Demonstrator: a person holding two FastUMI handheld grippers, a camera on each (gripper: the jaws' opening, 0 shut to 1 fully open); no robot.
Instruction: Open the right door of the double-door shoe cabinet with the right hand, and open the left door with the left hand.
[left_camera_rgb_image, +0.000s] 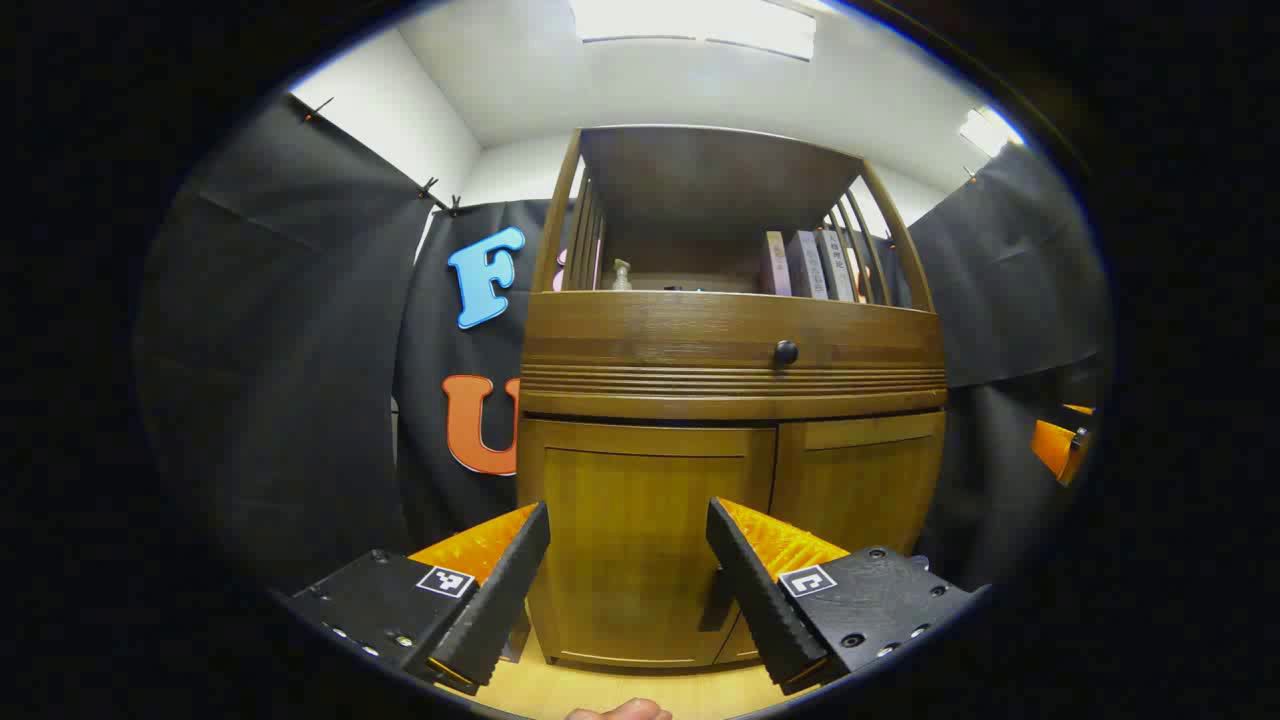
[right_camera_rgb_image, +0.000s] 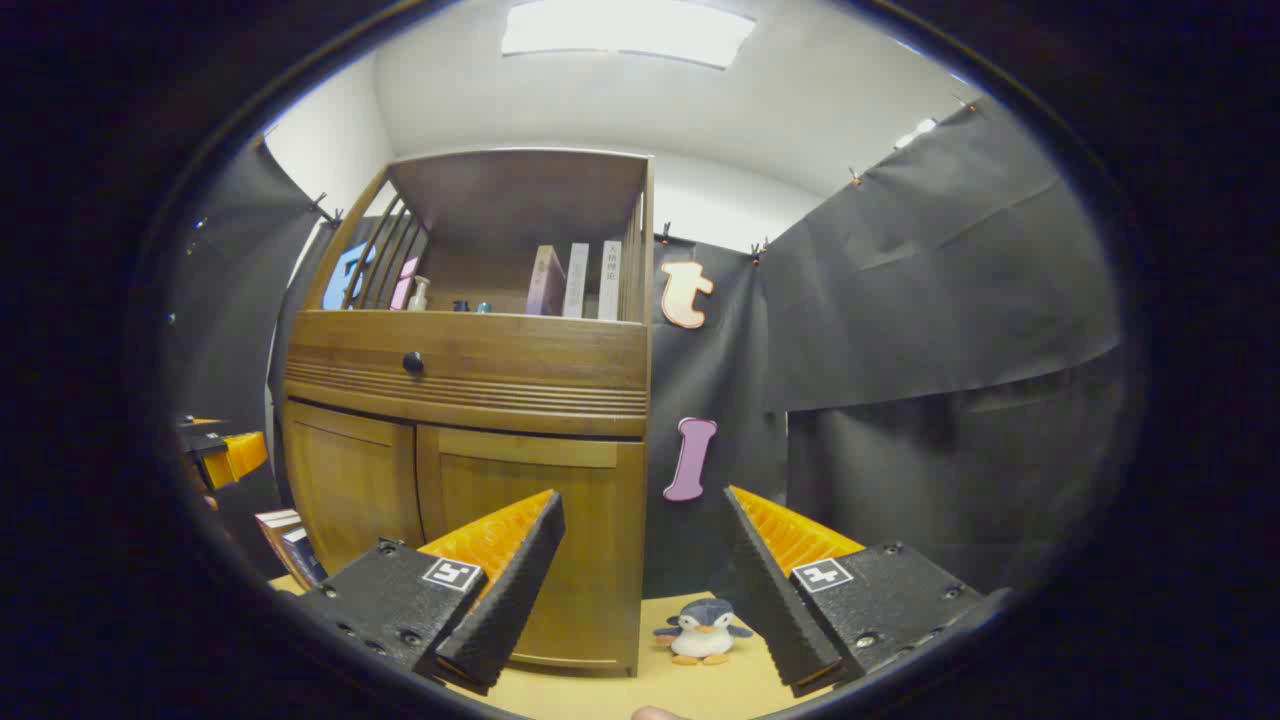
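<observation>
In the left gripper view, your left hand-held gripper (left_camera_rgb_image: 628, 580) is released, its two fingers spread wide with nothing between them. Straight ahead of it stands the shoe cabinet (left_camera_rgb_image: 730, 400), upright and taller than wide. The left door (left_camera_rgb_image: 640, 550) shows in the gap between the fingers and looks shut, flush with the frame; its lower corners are hidden behind the fingertips. A dark shape beside the right finger may be its handle, but it is hard to make out. The right door (left_camera_rgb_image: 860, 490) lies just beyond the right finger, also shut, its bottom cut off by that finger. Above the doors runs a drawer with a dark knob (left_camera_rgb_image: 786, 352), and over that an open shelf with books (left_camera_rgb_image: 810, 265) and a small bottle (left_camera_rgb_image: 622, 275). At the far right edge an orange piece of your other gripper is partly cut off.

In the right gripper view, your right hand-held gripper (right_camera_rgb_image: 645, 585) is likewise released, fingers wide apart and gripping nothing. The cabinet stands ahead and to its left; the right door (right_camera_rgb_image: 530, 540) is partly hidden behind the left finger. Between the fingers, on the tabletop (right_camera_rgb_image: 700, 685), a toy penguin (right_camera_rgb_image: 702, 630) sits just beside the cabinet's corner. Your left hand-held gripper shows as orange at the far left edge.
</observation>
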